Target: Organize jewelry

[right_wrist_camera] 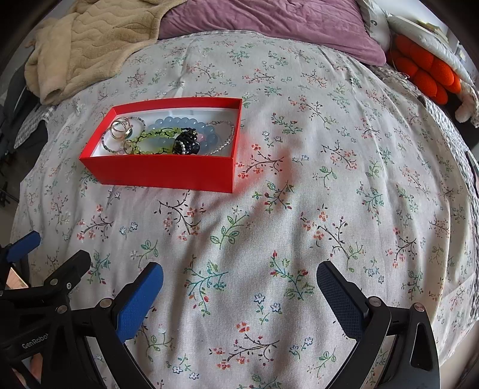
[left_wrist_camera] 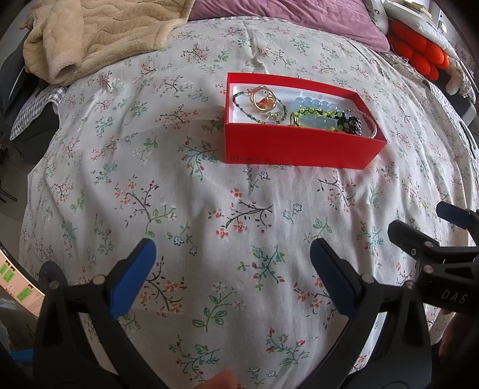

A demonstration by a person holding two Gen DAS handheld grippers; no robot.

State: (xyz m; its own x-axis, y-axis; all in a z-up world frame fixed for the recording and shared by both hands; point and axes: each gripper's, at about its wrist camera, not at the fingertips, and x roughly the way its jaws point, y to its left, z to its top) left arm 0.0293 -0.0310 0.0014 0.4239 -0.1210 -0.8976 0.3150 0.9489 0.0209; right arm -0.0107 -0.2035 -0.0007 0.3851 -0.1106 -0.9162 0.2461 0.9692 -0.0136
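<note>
Well beyond both claws (left_wrist_camera: 233, 276) (right_wrist_camera: 239, 294), jewelry box (left_wrist_camera: 299, 146) (right_wrist_camera: 167, 173).

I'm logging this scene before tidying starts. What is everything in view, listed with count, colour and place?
Box: one, red with white inside, open, on the bedspread.
Jewelry: several pieces tangled in the box: pale blue bead bracelets, green bead bracelet, black beaded piece, gold and silver rings, thin chains.
Bedspread: one, white floral, covering the bed.
Blanket: one, beige, far left.
Pillow: one, mauve, far centre.
Cushion: one, orange, far right.
Left gripper: black, blue pads, open, empty.
Right gripper: the same, open, empty.
</note>
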